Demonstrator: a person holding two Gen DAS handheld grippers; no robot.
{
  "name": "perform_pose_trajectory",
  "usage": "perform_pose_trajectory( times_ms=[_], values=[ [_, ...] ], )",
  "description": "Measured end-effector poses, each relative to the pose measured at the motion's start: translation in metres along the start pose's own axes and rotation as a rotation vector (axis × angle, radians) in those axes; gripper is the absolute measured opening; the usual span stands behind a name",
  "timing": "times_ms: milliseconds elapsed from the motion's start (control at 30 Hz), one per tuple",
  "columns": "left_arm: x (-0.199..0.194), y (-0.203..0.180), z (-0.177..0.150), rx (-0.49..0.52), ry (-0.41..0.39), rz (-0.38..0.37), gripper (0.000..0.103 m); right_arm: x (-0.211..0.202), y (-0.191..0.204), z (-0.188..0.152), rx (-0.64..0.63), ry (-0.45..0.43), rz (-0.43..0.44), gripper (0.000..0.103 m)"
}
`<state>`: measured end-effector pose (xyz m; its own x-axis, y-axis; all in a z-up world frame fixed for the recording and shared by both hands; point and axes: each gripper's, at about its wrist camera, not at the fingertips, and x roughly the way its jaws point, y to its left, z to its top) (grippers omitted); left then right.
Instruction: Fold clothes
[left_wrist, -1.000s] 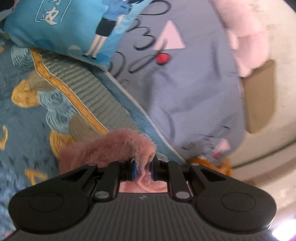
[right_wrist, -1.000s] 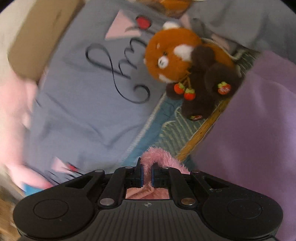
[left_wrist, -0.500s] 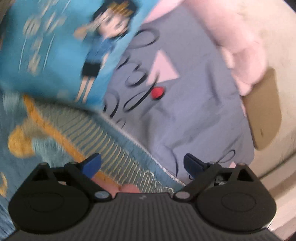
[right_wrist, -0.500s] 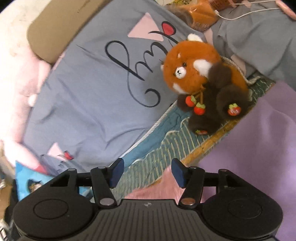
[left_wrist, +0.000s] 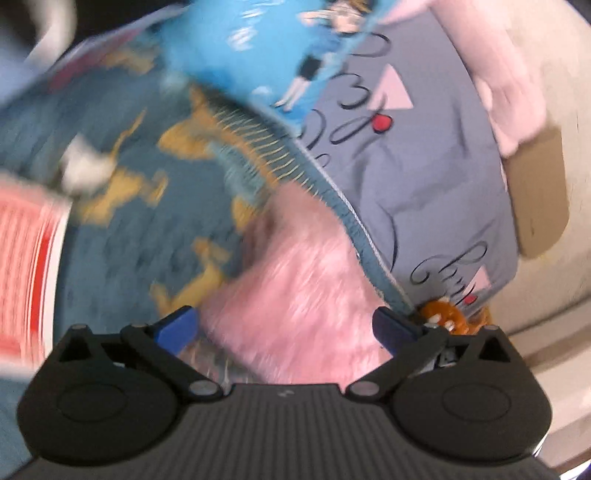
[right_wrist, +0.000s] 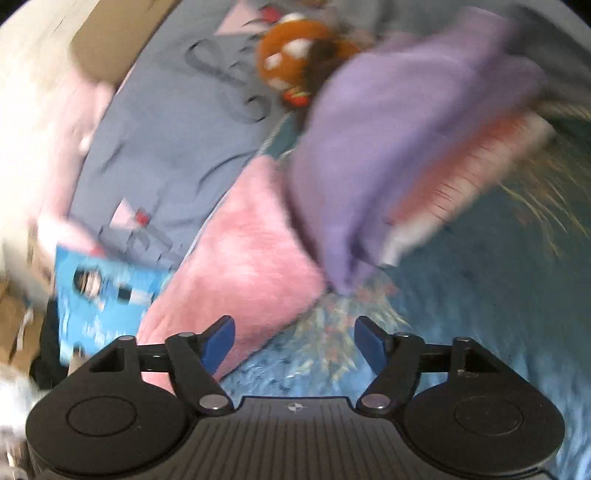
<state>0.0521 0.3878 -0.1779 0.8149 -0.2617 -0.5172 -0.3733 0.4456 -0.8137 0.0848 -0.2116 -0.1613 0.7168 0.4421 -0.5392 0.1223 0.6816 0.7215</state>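
Observation:
A fluffy pink garment (left_wrist: 295, 291) lies folded on the blue patterned bedspread (left_wrist: 122, 221), just ahead of my left gripper (left_wrist: 284, 326), which is open with nothing in it. In the right wrist view the same pink garment (right_wrist: 240, 258) lies left of centre, beside a purple garment (right_wrist: 388, 147) that rests on a red and white striped garment (right_wrist: 469, 162). My right gripper (right_wrist: 293, 341) is open above the bedspread (right_wrist: 480, 295), its left finger over the pink garment's edge. Both views are blurred.
A grey-blue pillow (left_wrist: 424, 177) with script print lies behind the pink garment, a bright blue cartoon pillow (left_wrist: 266, 48) to its left. A red striped cloth (left_wrist: 26, 266) is at the far left. An orange plush toy (right_wrist: 291, 55) sits on the pillow by a tan headboard (right_wrist: 103, 48).
Both grippers held the pink garment a second ago, then opened and let it go. Both have since drawn back, so the garment now lies flat ahead of them.

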Motion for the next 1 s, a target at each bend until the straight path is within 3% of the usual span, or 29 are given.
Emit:
perform_pose_trajectory(
  times_ms=[133,233,433,600,700,733,767,867,933,1000],
  values=[
    [0.018,0.025,-0.027,-0.146,0.018,-0.103,0.102,0.011,0.001,-0.015,0.069,-0.082,0.008,0.079],
    [0.035,0.026,-0.032,-0.197,0.001,-0.124,0.102,0.028,0.008,-0.02,0.125,-0.116,0.034,0.082],
    [0.07,0.031,-0.041,-0.304,-0.031,-0.153,0.102,0.077,0.008,-0.027,0.448,-0.143,0.041,0.086],
    [0.084,0.035,-0.037,-0.334,-0.056,-0.132,0.102,0.102,0.022,-0.024,0.517,-0.215,0.04,0.085],
    [0.088,0.035,-0.032,-0.355,-0.071,-0.133,0.102,0.115,0.025,-0.019,0.553,-0.214,0.031,0.061],
    [0.09,0.034,-0.03,-0.364,-0.077,-0.133,0.102,0.12,0.024,-0.019,0.561,-0.203,0.025,0.04],
    [0.092,0.032,-0.028,-0.36,-0.078,-0.122,0.101,0.124,0.021,-0.019,0.575,-0.197,0.029,0.036],
    [0.097,0.026,-0.024,-0.32,-0.069,-0.076,0.083,0.129,0.014,-0.019,0.585,-0.185,0.04,0.029],
    [0.098,0.028,-0.024,-0.294,-0.066,-0.029,0.053,0.122,0.023,-0.017,0.489,-0.186,0.0,0.027],
    [0.096,0.033,-0.026,-0.284,-0.066,-0.011,0.04,0.115,0.039,-0.014,0.355,-0.189,-0.058,0.026]
  ],
)
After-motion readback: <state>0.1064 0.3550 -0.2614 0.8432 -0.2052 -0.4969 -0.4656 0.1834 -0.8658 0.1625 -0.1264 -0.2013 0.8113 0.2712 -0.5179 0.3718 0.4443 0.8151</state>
